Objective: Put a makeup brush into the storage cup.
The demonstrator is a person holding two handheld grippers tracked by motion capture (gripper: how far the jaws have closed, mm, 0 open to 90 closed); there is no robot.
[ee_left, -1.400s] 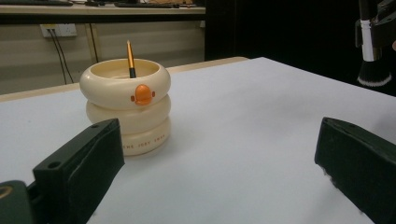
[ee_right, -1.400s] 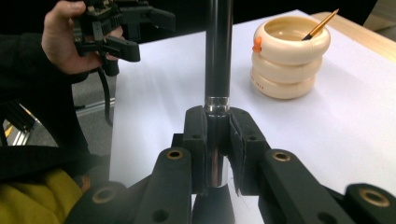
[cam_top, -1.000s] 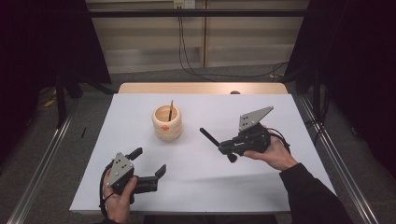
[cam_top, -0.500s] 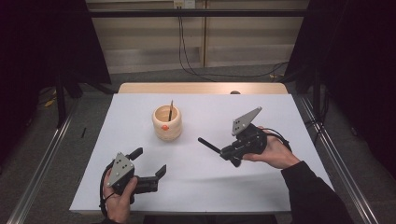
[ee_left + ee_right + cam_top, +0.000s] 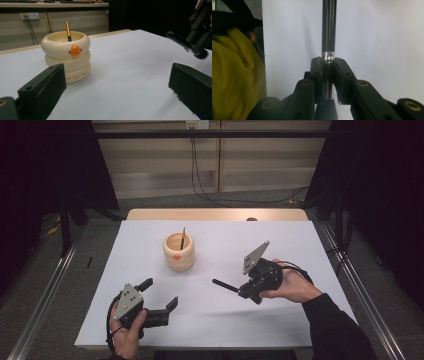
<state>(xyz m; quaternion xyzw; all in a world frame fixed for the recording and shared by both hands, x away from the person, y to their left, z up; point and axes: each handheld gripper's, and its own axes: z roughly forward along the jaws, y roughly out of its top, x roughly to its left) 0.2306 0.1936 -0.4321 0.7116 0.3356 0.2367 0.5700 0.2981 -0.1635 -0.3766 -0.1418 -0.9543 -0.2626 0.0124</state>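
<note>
A white worktop (image 5: 280, 245) stood in a dim room, a strip of bare wood along its far edge, pale wall panels and dangling black cables behind it, dark curtains at both sides and metal rails on the grey floor. A wall socket (image 5: 29, 16) showed behind in the left gripper view.

A cream holder (image 5: 179, 251), built like three stacked rings with an orange duck bill on its front, sat toward the far edge, left of centre. Small orange lettering ran across its lowest ring, too blurred to read. A thin brush (image 5: 182, 238) with an orange handle stood tilted inside it.

Near the front left corner, a hand held the left gripper (image 5: 161, 295), its jaws wide apart with nothing between them.

Toward the right edge, the right gripper (image 5: 252, 291) had its jaws clamped on a black makeup brush (image 5: 224, 285), gripped just behind its silver band, its handle pointing left above the worktop. A yellow garment (image 5: 234, 75) showed at left in the right gripper view.
</note>
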